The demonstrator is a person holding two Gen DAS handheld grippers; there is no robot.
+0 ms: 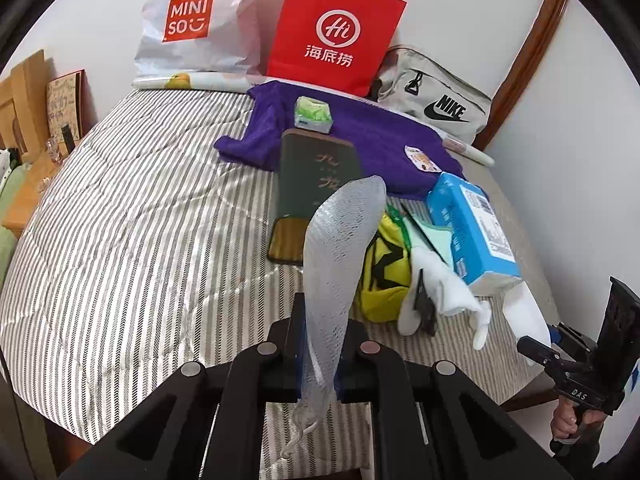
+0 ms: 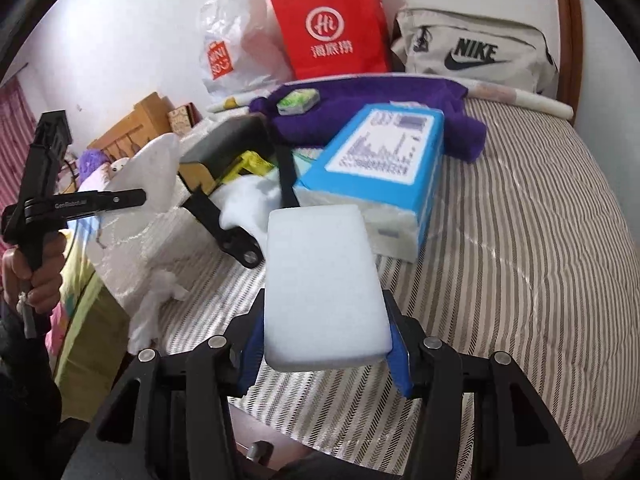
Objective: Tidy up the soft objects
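Observation:
My left gripper (image 1: 318, 344) is shut on a white mesh foam sleeve (image 1: 340, 256) that stands up and curls over the striped bed (image 1: 140, 208). It also shows at the left of the right wrist view (image 2: 148, 168). My right gripper (image 2: 324, 344) is shut on a white foam block (image 2: 324, 284), held above the bed's near edge. The right gripper also shows at the right edge of the left wrist view (image 1: 536, 350), with the block's end (image 1: 528, 312). A purple towel (image 1: 360, 136), a yellow pouch (image 1: 386, 276) and a white cloth (image 1: 440, 292) lie on the bed.
A blue tissue pack (image 1: 472, 228), a dark green box (image 1: 316, 184) and a small green tissue packet (image 1: 314, 114) lie among the soft things. A red paper bag (image 1: 336, 32), a Miniso bag (image 1: 196, 24) and a Nike bag (image 1: 436, 100) stand against the wall. A wooden shelf (image 1: 28, 128) is left.

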